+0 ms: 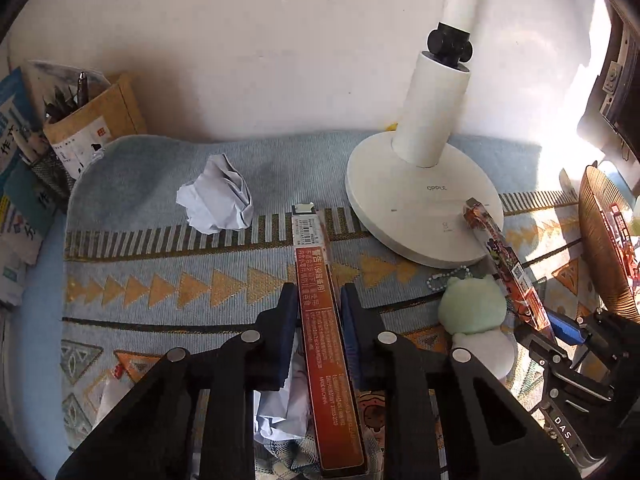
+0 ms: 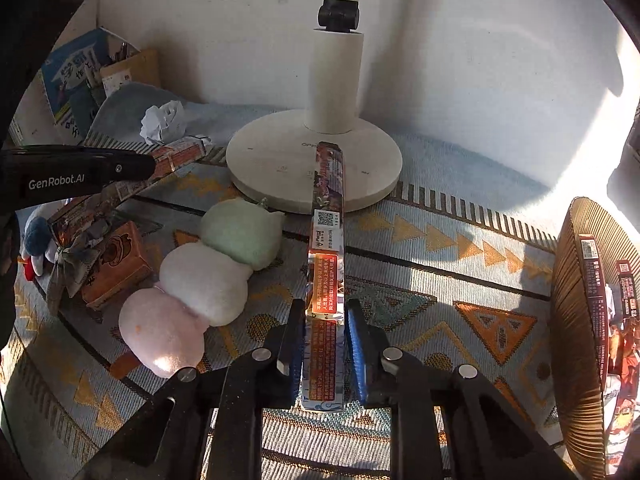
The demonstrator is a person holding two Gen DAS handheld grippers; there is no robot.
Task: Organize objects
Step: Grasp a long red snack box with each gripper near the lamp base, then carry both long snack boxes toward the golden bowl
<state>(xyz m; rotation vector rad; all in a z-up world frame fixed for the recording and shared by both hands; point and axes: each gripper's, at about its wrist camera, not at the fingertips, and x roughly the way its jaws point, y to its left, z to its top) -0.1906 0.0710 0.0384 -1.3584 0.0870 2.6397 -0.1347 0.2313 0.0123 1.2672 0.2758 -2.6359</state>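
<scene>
Orange print covers the long flat box [image 1: 320, 320] that our left fingers [image 1: 318, 312] clench, its long axis running straight ahead past their tips; its near end is cut off. Crumpled paper [image 1: 218, 200] lies ahead-left. Our right fingers [image 2: 324, 320] clamp a glossy narrow box [image 2: 326, 248] pointing ahead over the lamp base [image 2: 280, 160]; a soft three-ball plush [image 2: 204, 276] lies left.

**A patterned mat under the clutter**

A blue woven mat [image 1: 248, 280] with orange triangles covers the surface. On it stand a white lamp base [image 1: 420, 200] at the far side, a crumpled paper ball [image 1: 218, 200] far left, a three-ball plush [image 2: 200, 280], and an orange carton [image 2: 116, 264] near left.
</scene>
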